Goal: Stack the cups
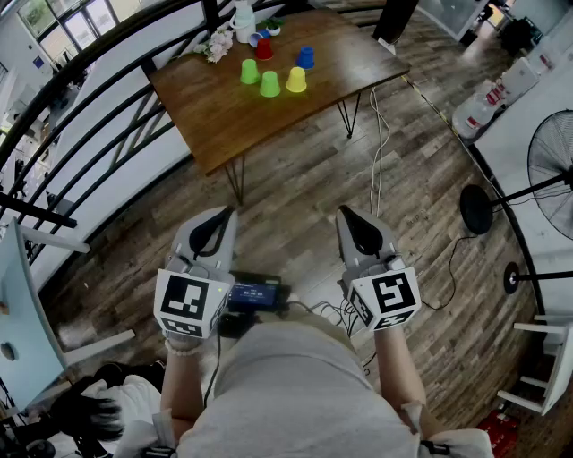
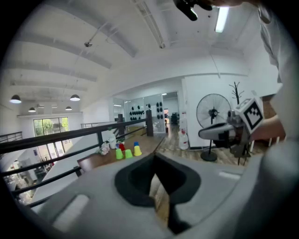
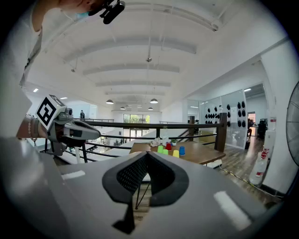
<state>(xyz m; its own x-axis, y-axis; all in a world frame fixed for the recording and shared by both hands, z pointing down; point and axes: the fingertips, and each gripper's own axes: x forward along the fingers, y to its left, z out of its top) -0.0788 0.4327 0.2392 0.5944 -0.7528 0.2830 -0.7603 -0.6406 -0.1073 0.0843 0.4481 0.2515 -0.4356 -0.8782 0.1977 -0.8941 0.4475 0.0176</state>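
Left gripper: we hold the left gripper (image 1: 218,224) low in front of the body. Its jaws are clenched tip to tip (image 2: 155,161), with nothing between them.
Right gripper: the right gripper (image 1: 352,222) sits level with the left one, the two well apart. Its jaws are likewise pressed together (image 3: 148,156) and grasp nothing.
Aim: both grippers point towards the table (image 1: 233,125), which stands well ahead of us across the plank floor (image 1: 295,192).
Cups: all five stand singly on the far half of the table, none nested in another.
Green pair: one green cup (image 1: 250,72) and a second green cup (image 1: 269,84) stand just beside each other, nearest the table's left edge.
Yellow: the yellow cup (image 1: 296,80) stands right of the second green cup, near it but apart.
Blue: the blue cup (image 1: 305,57) stands behind the yellow one, towards the far edge.
Red: the red cup (image 1: 264,48) stands close to the far edge, near a white jug (image 1: 243,22).
Other things on the table: flowers (image 1: 215,45) lie by the far left corner.
Surroundings: a dark railing (image 1: 98,116) runs along the table's left side, and a standing fan (image 1: 551,161) is off to our right.
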